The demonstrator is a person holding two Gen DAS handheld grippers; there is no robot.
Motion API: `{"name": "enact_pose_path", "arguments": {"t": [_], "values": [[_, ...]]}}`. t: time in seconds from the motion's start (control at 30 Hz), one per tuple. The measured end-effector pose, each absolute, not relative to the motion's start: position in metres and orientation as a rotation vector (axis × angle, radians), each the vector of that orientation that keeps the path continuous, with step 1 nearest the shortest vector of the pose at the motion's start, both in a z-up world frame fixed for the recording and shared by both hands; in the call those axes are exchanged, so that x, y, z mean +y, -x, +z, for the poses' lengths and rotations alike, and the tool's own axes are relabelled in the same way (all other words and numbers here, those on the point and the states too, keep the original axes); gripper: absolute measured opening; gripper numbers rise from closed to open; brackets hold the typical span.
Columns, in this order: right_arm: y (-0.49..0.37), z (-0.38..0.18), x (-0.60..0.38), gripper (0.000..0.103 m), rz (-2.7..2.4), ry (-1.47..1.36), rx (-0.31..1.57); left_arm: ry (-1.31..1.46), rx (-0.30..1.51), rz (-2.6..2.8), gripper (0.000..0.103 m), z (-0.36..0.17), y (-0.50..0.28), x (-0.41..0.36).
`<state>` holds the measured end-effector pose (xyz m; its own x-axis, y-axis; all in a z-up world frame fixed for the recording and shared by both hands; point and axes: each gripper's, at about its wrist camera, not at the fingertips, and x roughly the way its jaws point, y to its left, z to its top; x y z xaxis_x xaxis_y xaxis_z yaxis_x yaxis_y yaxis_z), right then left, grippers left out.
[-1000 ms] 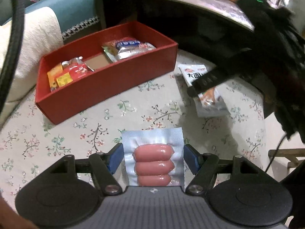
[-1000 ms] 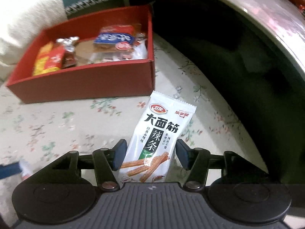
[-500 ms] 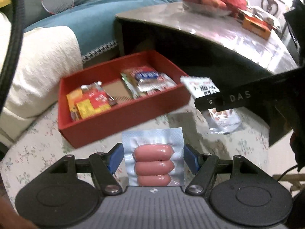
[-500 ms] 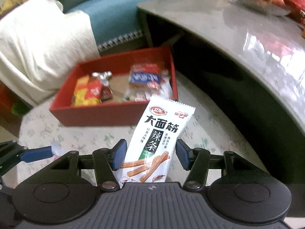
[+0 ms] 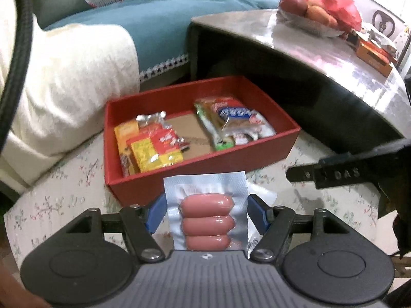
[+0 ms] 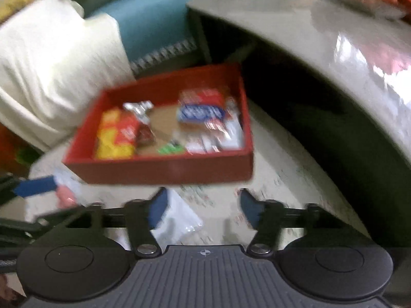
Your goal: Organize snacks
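Nearest the left wrist camera, the left gripper (image 5: 206,211) is closed on the sausage pack (image 5: 205,220), one blue pad against each side edge, the pack carried clear of the flowered worktop (image 5: 64,200). The right gripper (image 6: 203,205) has just been opening; nothing is pressed between its pads, and a white packet (image 6: 177,220) shows below them near the left pad, blurred, probably lying loose on the worktop. Beyond stands the red box (image 5: 195,177), already holding yellow-and-red packets at its left end and blue-and-white ones at its right, with bare floor between. Judged remaining: both packs go into that gap. The near wall must be cleared from above; a grey table (image 5: 308,51) overhangs the right and far side, while a blanket (image 5: 64,77) lies left.
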<state>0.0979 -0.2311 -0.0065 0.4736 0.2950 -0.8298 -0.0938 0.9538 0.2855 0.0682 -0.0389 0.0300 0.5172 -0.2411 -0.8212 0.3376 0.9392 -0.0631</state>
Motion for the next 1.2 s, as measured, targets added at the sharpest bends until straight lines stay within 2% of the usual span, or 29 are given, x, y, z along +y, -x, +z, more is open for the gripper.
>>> {"name": "enact_pose_path", "arguments": {"t": [0.1,0.2,0.43,0.6,0.7,0.77,0.9,0.97,1.2], "values": [[-0.086,-0.017,-0.23,0.076,0.255,-0.252,1.093,-0.108,0.97,-0.339,0.061,0.028,-0.062,-0.026],[-0.072,-0.024,-0.216,0.09,0.245,-0.254,1.139,-0.08,0.974,-0.313,0.061,0.027,-0.06,-0.009],[-0.078,-0.05,-0.176,0.09,0.177,-0.447,1.232,0.003,0.984,-0.303,0.061,0.024,-0.063,0.019],[-0.099,-0.061,-0.142,0.09,0.056,-0.329,1.228,-0.006,1.027,-0.314,0.061,0.011,-0.064,0.026],[-0.107,-0.066,-0.111,0.09,0.039,-0.02,1.209,0.003,1.04,-0.329,0.061,0.009,-0.063,0.03],[-0.106,-0.063,-0.109,0.086,0.081,0.021,1.214,0.004,1.034,-0.326,0.061,0.01,-0.063,0.031],[-0.097,-0.054,-0.119,0.071,0.183,0.107,1.276,0.012,1.037,-0.336,0.061,0.01,-0.061,0.029],[-0.09,-0.051,-0.129,0.068,0.204,0.164,1.293,0.004,1.035,-0.344,0.061,0.009,-0.06,0.024],[-0.08,-0.043,-0.162,0.056,0.234,0.008,1.241,-0.043,1.039,-0.365,0.061,0.005,-0.062,0.001]]}}
